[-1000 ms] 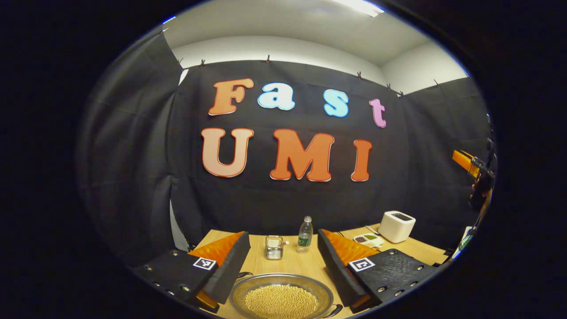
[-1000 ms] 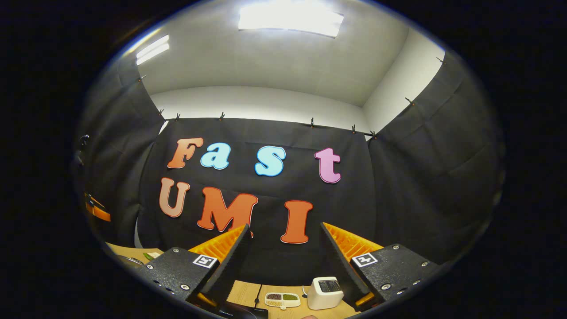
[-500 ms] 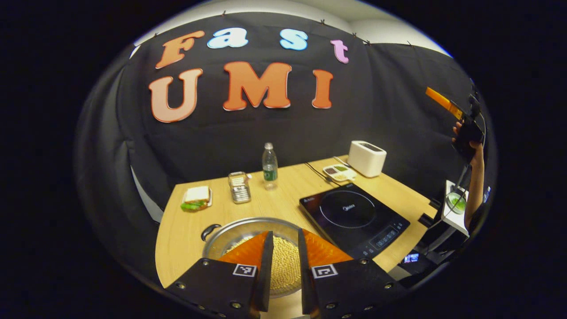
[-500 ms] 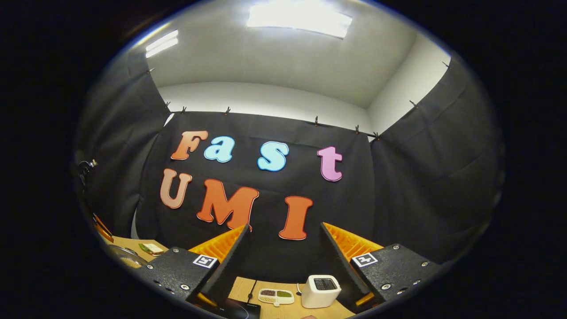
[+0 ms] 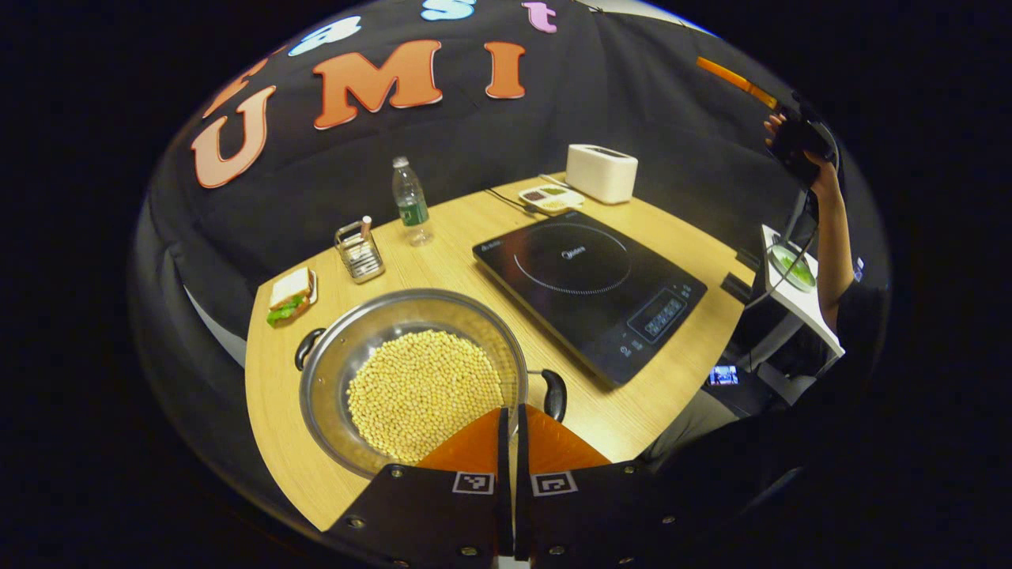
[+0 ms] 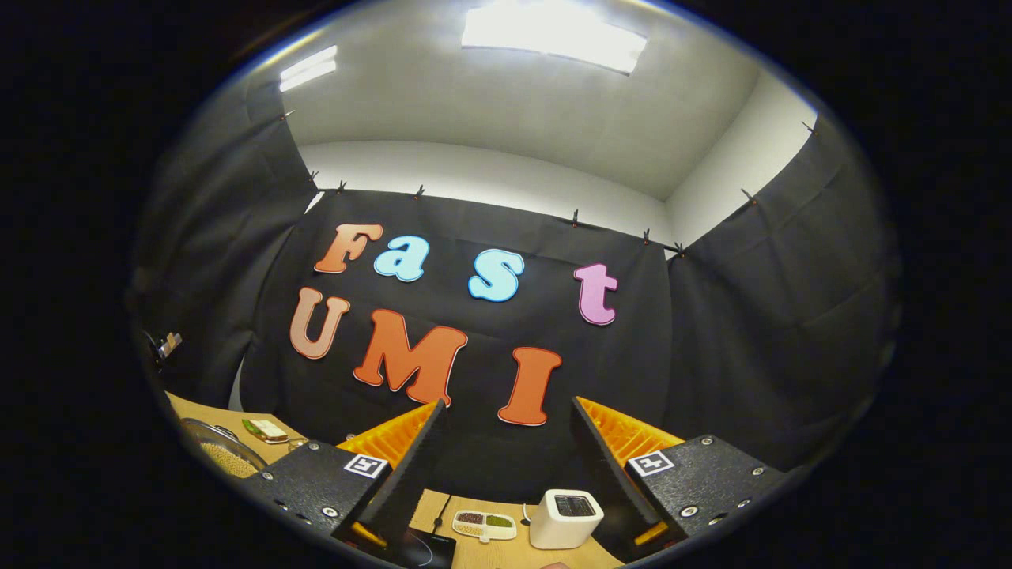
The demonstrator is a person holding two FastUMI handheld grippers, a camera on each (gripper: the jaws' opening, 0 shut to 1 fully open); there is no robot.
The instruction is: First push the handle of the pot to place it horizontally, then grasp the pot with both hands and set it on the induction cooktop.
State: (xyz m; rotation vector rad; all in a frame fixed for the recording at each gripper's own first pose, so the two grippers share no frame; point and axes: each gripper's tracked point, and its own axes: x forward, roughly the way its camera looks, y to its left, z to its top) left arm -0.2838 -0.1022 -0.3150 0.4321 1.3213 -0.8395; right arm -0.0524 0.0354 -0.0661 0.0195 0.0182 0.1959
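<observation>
The left gripper (image 5: 508, 419) has its jaws drawn together to a thin slit, holding nothing, and hangs above the near rim of the pot (image 5: 413, 379), tilted down at the table (image 5: 443, 261). The pot is a wide, shallow steel pan filled with pale round beans; one dark loop handle (image 5: 555, 393) sits just beyond the jaw tips on the side toward the induction cooktop (image 5: 589, 288), the other handle (image 5: 304, 348) on the far left rim. The cooktop is a flat black glass slab with a ring mark and a control strip, lying just beside the pot, apart from it. Behind the pot stand a small wire rack (image 5: 360, 253), a clear plastic bottle (image 5: 411, 201) and a sandwich on a plate (image 5: 291, 294); beyond the cooktop are a divided dish of grains (image 5: 551, 197) and a white boxy appliance (image 5: 601, 172). At the far right a raised hand (image 5: 798, 146) holds the right gripper (image 6: 506, 450) high, clear of the table. In the right gripper view its jaws stand wide apart with nothing between them, pointing level at the cloth wall; below them show the white appliance (image 6: 563, 518), the dish (image 6: 484, 524), a corner of the cooktop (image 6: 423, 547) and, at the left edge, the pot (image 6: 221, 454).
</observation>
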